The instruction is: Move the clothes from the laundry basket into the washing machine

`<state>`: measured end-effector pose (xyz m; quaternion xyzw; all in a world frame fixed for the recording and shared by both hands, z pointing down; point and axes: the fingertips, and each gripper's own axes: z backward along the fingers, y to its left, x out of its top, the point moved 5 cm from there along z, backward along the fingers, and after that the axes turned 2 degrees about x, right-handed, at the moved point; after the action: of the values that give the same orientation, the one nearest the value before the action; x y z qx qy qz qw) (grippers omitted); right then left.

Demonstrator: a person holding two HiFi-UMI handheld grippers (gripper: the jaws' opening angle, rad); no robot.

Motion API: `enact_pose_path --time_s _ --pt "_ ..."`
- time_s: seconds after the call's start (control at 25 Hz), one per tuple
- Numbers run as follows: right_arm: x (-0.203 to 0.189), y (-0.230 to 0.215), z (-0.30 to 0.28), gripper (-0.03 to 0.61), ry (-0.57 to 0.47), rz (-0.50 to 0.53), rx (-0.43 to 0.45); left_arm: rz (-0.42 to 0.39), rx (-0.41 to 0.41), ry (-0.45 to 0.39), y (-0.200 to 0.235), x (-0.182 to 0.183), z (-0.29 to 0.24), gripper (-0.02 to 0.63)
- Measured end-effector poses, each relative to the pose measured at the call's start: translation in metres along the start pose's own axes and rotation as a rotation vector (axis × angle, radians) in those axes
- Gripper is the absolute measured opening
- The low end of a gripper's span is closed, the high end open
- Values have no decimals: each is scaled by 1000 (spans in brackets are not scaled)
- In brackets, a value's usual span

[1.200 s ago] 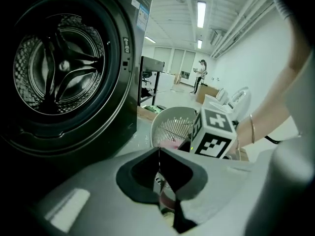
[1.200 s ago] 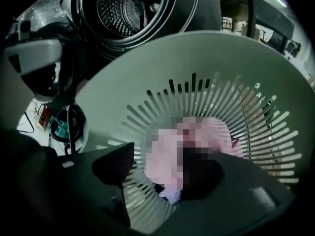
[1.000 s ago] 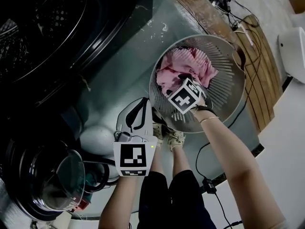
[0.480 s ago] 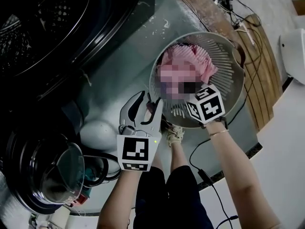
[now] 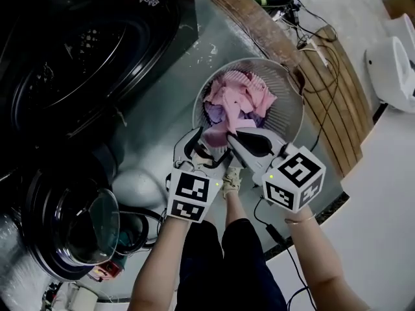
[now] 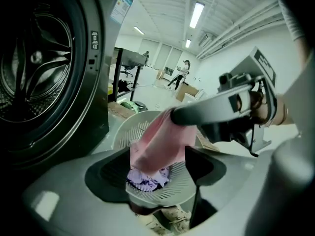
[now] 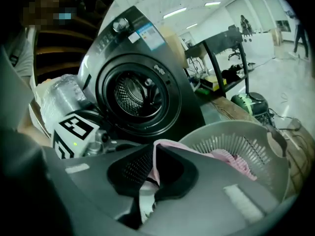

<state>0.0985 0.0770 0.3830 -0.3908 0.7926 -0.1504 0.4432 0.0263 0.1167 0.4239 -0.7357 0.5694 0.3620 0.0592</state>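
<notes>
Right gripper is clamped on the pink garment, 1 end pinched, the rest trailing into the laundry basket over a purple piece. Left gripper hangs wide and empty at the near rim. Best bet: lift until the tail clears that rim (slats could snag it), then swing to the washing machine drum. Mind the open door low on the left.
</notes>
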Motion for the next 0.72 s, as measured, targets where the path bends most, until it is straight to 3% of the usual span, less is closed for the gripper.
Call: enact_pose_path --time_s 0.12,0.24,0.32,0.36,0.4,0.6,0.72 --pt "27 25 17 35 -68 17 45 -6 -3 -32 -3 14 5 333" --pt "45 44 33 35 -125 37 93 42 -20 -145 -4 37 15 320" --pt "49 47 44 35 -158 29 91 22 -35 -194 -7 50 25 190" --pt "49 45 49 36 -168 22 75 -1 -30 -205 -7 55 29 53" --pt "48 41 52 37 -171 18 53 -17 -20 -202 -7 58 32 17" --pt "15 16 46 102 -71 37 -37 -7 51 -105 8 57 40 17" --pt "-10 -4 30 195 19 37 -102 7 103 -79 26 55 52 17"
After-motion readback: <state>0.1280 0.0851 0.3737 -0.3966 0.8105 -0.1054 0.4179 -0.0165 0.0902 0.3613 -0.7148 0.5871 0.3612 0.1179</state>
